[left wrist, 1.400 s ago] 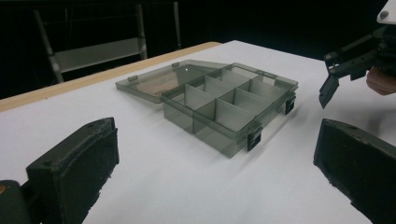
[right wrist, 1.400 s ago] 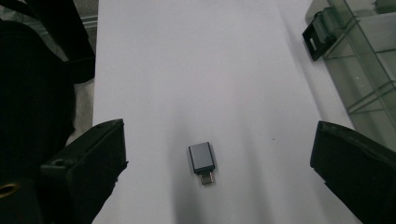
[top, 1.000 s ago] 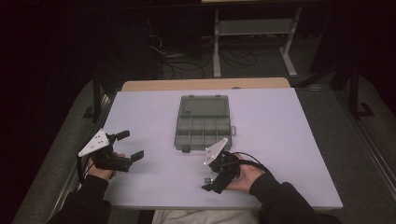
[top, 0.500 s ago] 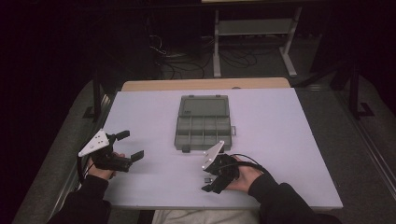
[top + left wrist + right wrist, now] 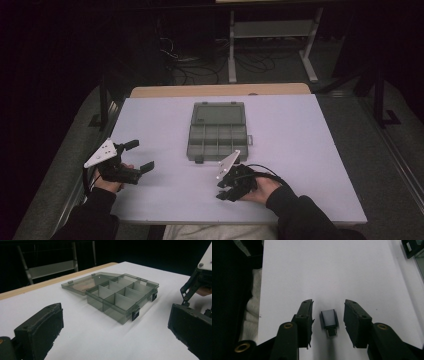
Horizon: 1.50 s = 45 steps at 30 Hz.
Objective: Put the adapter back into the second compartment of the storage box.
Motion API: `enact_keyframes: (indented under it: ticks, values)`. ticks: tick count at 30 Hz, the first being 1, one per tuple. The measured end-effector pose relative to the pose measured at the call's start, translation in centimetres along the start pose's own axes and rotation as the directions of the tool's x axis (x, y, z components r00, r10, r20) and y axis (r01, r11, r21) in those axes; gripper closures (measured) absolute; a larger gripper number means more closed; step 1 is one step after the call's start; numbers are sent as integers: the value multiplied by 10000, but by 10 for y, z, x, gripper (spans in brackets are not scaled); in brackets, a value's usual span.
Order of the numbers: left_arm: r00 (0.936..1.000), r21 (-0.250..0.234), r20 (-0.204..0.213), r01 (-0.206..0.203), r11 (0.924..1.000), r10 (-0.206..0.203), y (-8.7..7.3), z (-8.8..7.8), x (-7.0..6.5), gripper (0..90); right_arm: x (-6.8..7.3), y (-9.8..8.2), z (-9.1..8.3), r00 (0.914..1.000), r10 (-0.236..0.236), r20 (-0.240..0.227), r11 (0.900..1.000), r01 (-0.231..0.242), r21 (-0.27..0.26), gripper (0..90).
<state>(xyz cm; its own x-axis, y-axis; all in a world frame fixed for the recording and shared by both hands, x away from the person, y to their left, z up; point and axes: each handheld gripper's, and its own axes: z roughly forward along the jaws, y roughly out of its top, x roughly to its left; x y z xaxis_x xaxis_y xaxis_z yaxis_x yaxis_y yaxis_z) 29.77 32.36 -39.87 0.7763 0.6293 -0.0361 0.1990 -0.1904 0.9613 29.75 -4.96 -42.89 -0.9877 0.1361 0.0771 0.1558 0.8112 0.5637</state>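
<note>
A small grey USB adapter point(image 5: 328, 318) lies flat on the white table point(image 5: 300, 150), plug end toward the camera. My right gripper point(image 5: 328, 302) straddles it near the front edge point(image 5: 223, 190). Its jaws have just been closing, and a gap still shows on each side of the adapter, so the pads do not touch it. A smoky grey compartment box point(image 5: 218, 131) sits mid-table with its lid laid open behind it. My left gripper point(image 5: 140, 155) rests at the front left, wide open and empty, looking at the box point(image 5: 122, 293).
The right gripper's linkage point(image 5: 197, 282) stands at the right of the left gripper view. A wooden strip point(image 5: 215, 90) borders the table's far edge. A metal rack point(image 5: 272, 30) and cables lie beyond on the dark floor. White cloth point(image 5: 253, 305) hangs at the near edge.
The right gripper's jaws have drawn closer together around the adapter. Both hands have stayed where they were.
</note>
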Motion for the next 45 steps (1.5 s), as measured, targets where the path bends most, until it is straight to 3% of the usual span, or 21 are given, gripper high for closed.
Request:
enact_keyframes:
  ticks: [14,24,45]
  values:
    - [10000,-3,5,-5,10000,5,0,0,0,0,0,-1,4,9999,-67,120,9996,63,271,750]
    - [10000,22,1,-37,10000,37,0,0,0,0,-2,-2,2,9999,78,90,9997,-80,240,754]
    - [10000,78,-27,4,10000,-3,0,1,0,0,-10,10,-33,9992,373,175,9980,-363,-513,756]
